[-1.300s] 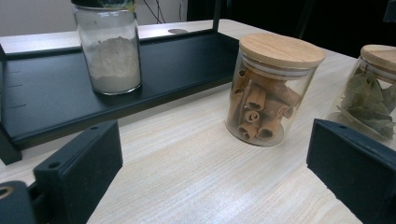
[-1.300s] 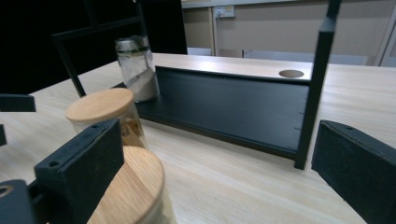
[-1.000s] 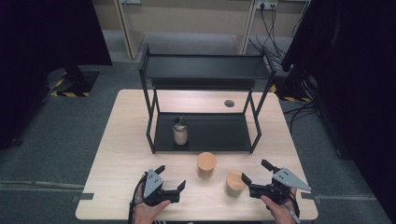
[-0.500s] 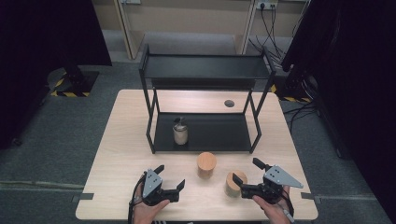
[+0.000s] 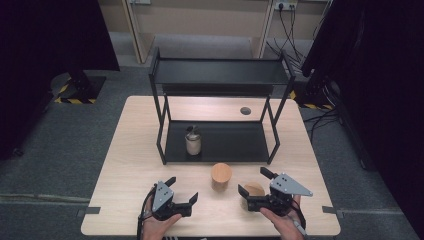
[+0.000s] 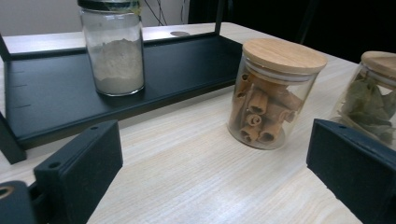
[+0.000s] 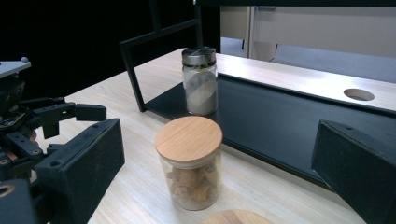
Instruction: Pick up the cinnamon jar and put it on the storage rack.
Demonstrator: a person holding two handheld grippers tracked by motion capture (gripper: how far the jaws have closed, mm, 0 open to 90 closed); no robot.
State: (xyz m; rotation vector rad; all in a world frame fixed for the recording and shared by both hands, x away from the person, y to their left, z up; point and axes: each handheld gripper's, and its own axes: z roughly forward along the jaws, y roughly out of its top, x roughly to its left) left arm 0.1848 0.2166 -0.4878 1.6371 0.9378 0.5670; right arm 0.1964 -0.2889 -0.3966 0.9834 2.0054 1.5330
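Left gripper (image 5: 181,192) sits at the near edge of the table (image 5: 125,165) with its jaws spread wide, gripping nothing. Right of it stands the cinnamon jar (image 5: 221,176), just in front of the black shelf (image 5: 220,142). Furthest right, the right gripper (image 5: 256,183) has its wide-apart jaws either side of the bay leaf jar (image 5: 253,192), not clamped on it.

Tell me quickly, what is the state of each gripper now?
Left gripper: open, holding nothing.
Right gripper: open, jaws around the leaf jar, not closed.
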